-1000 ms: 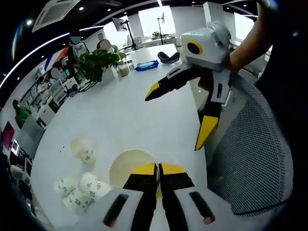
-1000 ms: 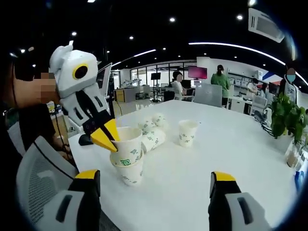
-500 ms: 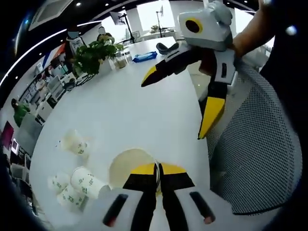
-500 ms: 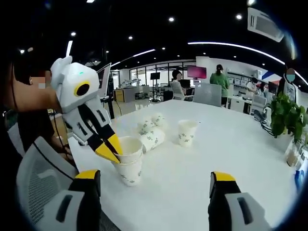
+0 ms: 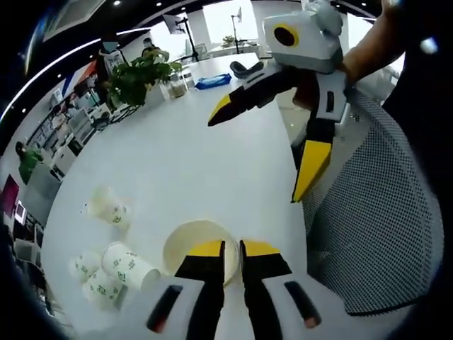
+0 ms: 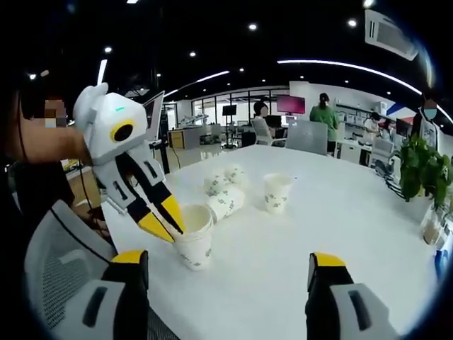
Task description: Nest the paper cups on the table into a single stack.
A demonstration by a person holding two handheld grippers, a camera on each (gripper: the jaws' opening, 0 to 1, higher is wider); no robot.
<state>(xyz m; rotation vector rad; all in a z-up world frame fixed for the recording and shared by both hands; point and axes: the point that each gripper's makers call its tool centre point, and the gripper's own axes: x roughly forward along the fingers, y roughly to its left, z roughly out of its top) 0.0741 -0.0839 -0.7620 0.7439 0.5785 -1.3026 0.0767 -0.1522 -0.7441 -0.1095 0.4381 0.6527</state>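
A white paper cup with green print sits nested in another cup as a short stack (image 6: pixel 195 237) near the table's edge. My left gripper (image 6: pixel 166 221) straddles the stack's rim, jaws slightly parted. In the left gripper view the rim of the stack (image 5: pixel 185 241) shows in the gap of my left gripper (image 5: pixel 232 249). One cup (image 6: pixel 277 193) stands upright farther along the table. Several cups (image 6: pixel 225 202) lie on their sides behind the stack; these lying cups (image 5: pixel 117 265) show at lower left. My right gripper (image 6: pixel 228 262) is wide open above the table, holding nothing, and the right gripper (image 5: pixel 262 150) hovers past the stack.
The white table (image 6: pixel 340 234) stretches away. A potted plant (image 6: pixel 417 166) stands at its far right, the same plant (image 5: pixel 138 74) beside a blue packet (image 5: pixel 214 81). A grey mesh chair (image 5: pixel 375 212) is at the table's edge. People stand by desks behind.
The left gripper lowered its cup fully into the cup below, and its jaws have parted a little around the rim. The right gripper stayed open and still.
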